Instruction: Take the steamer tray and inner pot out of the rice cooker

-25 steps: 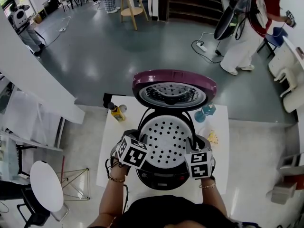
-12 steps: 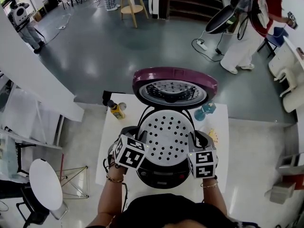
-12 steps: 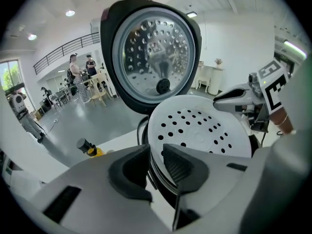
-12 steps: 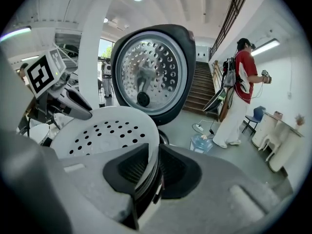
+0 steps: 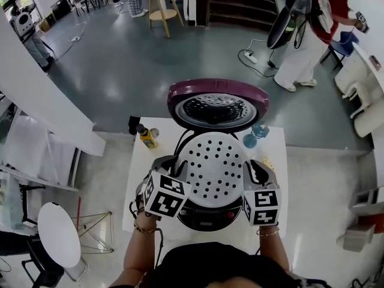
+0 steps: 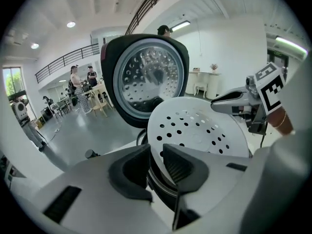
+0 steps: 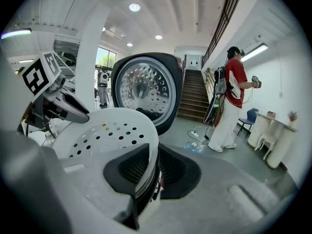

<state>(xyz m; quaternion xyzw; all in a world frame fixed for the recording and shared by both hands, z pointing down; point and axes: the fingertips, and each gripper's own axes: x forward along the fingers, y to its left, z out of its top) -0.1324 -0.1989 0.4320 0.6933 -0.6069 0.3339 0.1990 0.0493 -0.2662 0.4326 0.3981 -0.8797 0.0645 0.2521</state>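
The white perforated steamer tray (image 5: 215, 168) hangs tilted just above the black rice cooker (image 5: 207, 216), whose purple lid (image 5: 217, 105) stands open behind. My left gripper (image 5: 173, 168) is shut on the tray's left rim (image 6: 157, 156). My right gripper (image 5: 254, 171) is shut on the right rim (image 7: 152, 165); its jaws have just been closing with the rim between them. Each gripper view shows the other gripper across the tray: the right gripper (image 6: 233, 101) and the left gripper (image 7: 66, 108). The tray hides most of the inner pot.
The cooker stands on a small white table (image 5: 139, 188), with a yellow bottle (image 5: 147, 140) at the back left and a blue bottle (image 5: 255, 134) at the back right. A white round stool (image 5: 59, 233) stands to the left. A person (image 5: 312, 35) stands far back right.
Both grippers have risen with the tray, which now sits higher above the cooker's opening and looks larger. The lid has not moved.
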